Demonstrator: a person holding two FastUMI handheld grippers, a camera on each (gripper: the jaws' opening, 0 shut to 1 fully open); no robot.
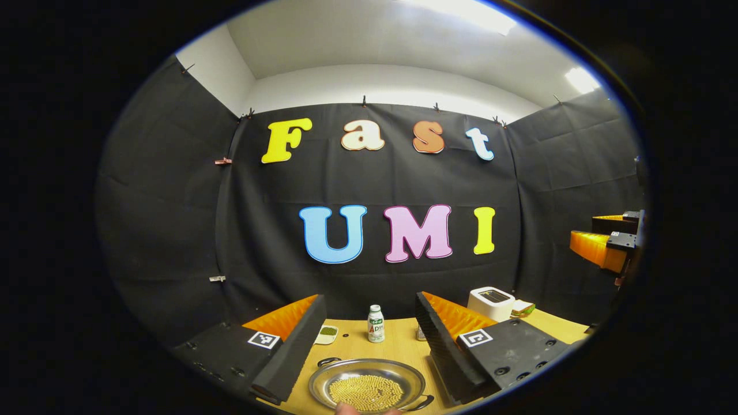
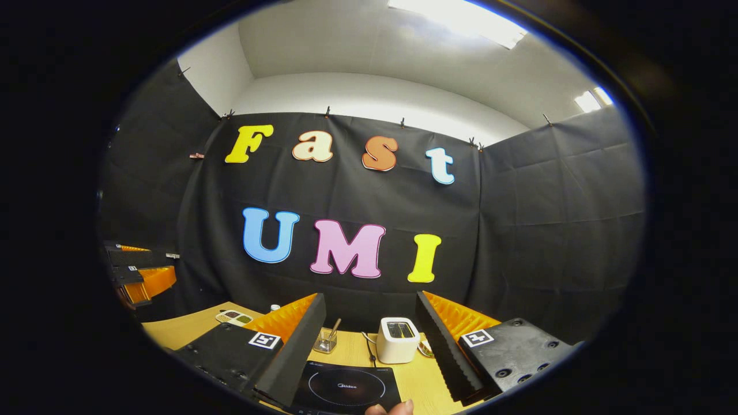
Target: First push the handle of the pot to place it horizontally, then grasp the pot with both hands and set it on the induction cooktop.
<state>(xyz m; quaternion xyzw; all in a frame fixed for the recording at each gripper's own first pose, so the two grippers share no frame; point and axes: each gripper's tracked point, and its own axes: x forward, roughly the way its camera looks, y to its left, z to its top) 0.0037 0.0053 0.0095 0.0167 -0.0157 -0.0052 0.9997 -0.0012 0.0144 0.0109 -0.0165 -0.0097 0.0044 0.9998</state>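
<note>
In the left gripper view, the left gripper point(image 1: 369, 346) held its fingers spread wide and empty above the pot point(image 1: 368, 384) at bottom centre on the table point(image 1: 398, 346). In the right gripper view, the right gripper point(image 2: 369, 346) was likewise wide open, with nothing held, over the induction cooktop point(image 2: 346, 387) at bottom centre.

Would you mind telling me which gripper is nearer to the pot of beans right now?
Left. The left gripper hangs just above the pot, fingers open astride it; the right gripper is over the induction cooktop instead.
</note>
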